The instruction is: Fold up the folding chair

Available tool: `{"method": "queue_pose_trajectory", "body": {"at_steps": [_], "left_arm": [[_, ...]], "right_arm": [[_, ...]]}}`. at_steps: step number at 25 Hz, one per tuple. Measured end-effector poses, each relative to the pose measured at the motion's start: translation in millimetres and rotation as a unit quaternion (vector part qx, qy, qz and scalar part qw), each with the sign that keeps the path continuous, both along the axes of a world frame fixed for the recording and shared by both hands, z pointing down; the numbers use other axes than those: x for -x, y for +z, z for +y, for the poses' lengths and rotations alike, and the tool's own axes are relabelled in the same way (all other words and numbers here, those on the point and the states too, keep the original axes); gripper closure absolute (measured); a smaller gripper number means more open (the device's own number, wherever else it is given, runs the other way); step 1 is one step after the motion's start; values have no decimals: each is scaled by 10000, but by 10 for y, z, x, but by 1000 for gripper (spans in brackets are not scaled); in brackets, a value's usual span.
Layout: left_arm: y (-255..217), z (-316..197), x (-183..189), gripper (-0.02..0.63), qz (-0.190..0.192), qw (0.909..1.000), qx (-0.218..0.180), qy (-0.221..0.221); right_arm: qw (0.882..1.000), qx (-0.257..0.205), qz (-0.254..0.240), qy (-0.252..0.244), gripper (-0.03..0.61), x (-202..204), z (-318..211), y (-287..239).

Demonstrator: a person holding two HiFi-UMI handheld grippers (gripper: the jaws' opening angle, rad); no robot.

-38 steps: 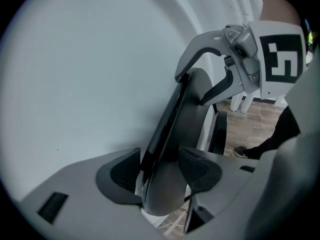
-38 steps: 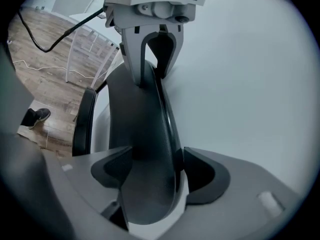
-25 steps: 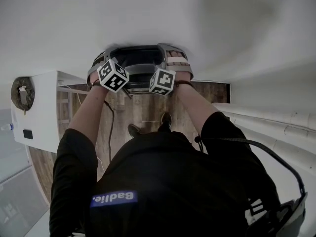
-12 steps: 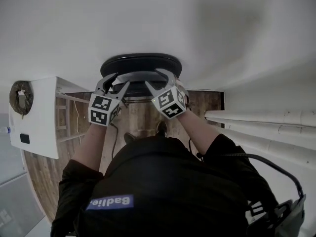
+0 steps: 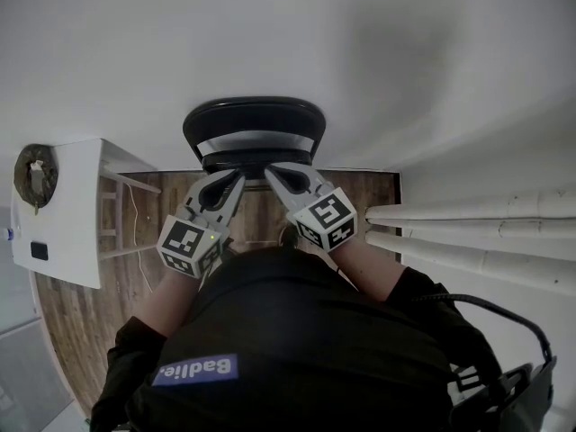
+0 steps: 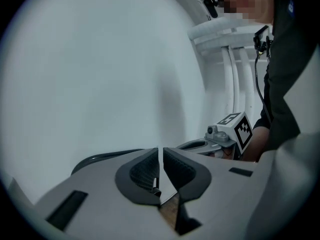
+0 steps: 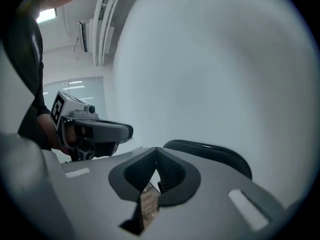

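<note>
The black folding chair (image 5: 254,133) stands folded flat against the white wall; its dark rim shows in the left gripper view (image 6: 100,157) and the right gripper view (image 7: 220,154). My left gripper (image 5: 237,181) hangs just in front of the chair without touching it. Its jaws have just been closing and stand together with only a hairline slit, nothing between them (image 6: 161,151). My right gripper (image 5: 270,171) is beside it, also clear of the chair, with its pads (image 7: 167,170) pressed together and empty. Both point roughly level at the wall.
A white cabinet (image 5: 63,214) stands at the left with a round dark object (image 5: 34,171) on top. White pipes (image 5: 468,232) run along the right. Wood floor (image 5: 261,210) with a thin cable lies between the chair and the person's feet.
Both grippers have drawn back from the chair toward the person's body. Their jaws, open half a second ago, have closed on nothing. The chair stays flat against the wall.
</note>
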State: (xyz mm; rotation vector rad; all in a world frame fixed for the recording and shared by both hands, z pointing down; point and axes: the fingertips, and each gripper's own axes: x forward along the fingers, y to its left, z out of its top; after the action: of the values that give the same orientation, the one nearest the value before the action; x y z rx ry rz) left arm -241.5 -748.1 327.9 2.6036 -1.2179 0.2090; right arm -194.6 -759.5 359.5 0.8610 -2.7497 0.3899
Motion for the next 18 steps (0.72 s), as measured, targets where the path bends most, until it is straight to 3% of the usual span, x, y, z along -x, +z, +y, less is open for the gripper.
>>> {"method": "queue_pose_trajectory", "body": {"at_steps": [9,18], "left_arm": [[-81,220,-152,609,467,9987,193,98],[-80,316,-138,609,414,9989,227,57]], "right_arm": [[9957,252,-879,-168,577,1,342,-329],[9955,258,-892,-208,577,42,404,-371]]}}
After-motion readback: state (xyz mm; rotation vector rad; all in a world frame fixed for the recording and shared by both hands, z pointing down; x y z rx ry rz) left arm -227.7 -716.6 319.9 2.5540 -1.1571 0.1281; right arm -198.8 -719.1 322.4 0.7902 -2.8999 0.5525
